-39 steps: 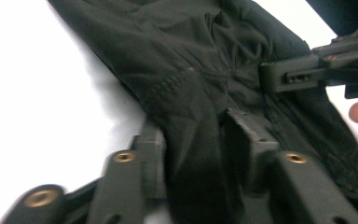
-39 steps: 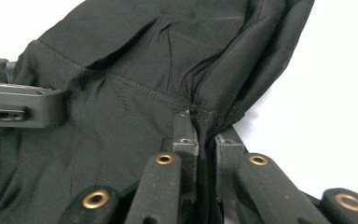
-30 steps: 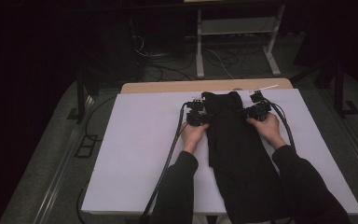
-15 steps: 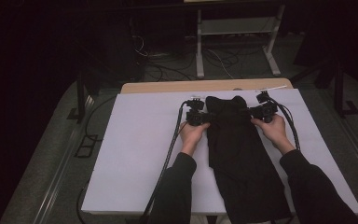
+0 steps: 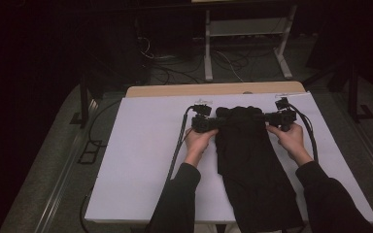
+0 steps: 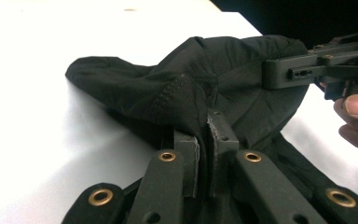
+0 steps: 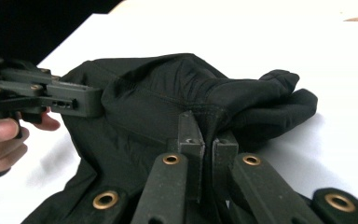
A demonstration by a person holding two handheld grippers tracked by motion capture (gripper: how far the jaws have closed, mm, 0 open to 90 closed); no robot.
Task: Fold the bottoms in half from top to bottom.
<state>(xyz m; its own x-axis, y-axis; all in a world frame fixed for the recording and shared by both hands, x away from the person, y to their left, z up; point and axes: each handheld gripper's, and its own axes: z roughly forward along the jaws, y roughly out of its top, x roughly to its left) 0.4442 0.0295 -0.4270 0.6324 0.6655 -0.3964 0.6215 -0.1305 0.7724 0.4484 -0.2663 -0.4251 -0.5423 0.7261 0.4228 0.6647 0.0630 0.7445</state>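
Left gripper [image 6: 204,154] was closed on a fold of the garment [image 5: 252,170], the dark cloth pinched between its pads at the garment's left far corner. Right gripper [image 7: 207,154] was likewise clamped on a seam at the right far corner. In the high view the two were seen as the left gripper [image 5: 205,122] and the right gripper [image 5: 280,118], facing each other across the garment's far edge, each pointing inward toward the cloth.

The relation governing the next move was judged to be this: the garment lay between the grippers, and its long axis ran away from that held edge toward the person, at right angles to the line joining the grippers. Both hands were equally near the held edge; neither was nearer the free end.

The far edge was bunched and raised slightly off the sheet [image 5: 141,160], while the rest lay flat on it, the near end reaching past the sheet's near edge between the sleeves. Relative to the garment, the sheet spread further to the left than to the right.

No container was seen on the sheet.
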